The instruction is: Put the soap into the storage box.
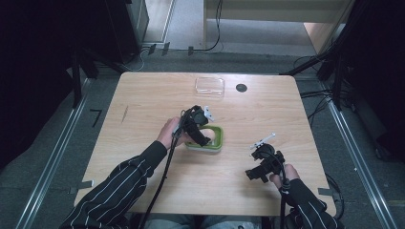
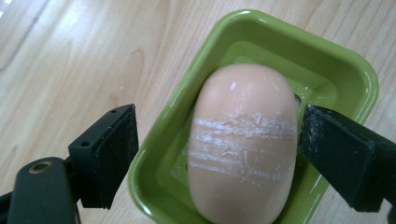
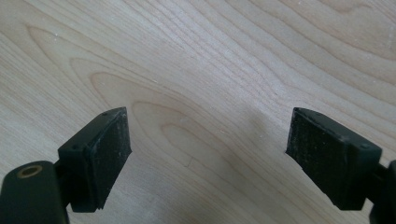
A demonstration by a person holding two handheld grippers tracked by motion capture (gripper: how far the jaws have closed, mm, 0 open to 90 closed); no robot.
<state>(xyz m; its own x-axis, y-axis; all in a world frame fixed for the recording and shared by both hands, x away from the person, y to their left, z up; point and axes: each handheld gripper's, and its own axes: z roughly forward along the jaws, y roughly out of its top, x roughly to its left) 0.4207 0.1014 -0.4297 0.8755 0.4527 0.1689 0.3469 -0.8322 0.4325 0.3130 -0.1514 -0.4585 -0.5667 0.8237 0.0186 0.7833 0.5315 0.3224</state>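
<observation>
the peach soap bar (image 2: 243, 144) lies in the green dish (image 2: 187, 93) between the wide, not pressing jaws of the left gripper (image 2: 219, 154), its long axis across their line, while the right gripper (image 3: 205, 154), also wide, is well apart over the bare table (image 3: 196, 56).

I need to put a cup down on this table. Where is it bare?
Bare: the left side of the table, the near edge between the arms, and the far right past the black disc. Crowded: the middle, with the soap in its green dish, and the clear lid behind.
</observation>
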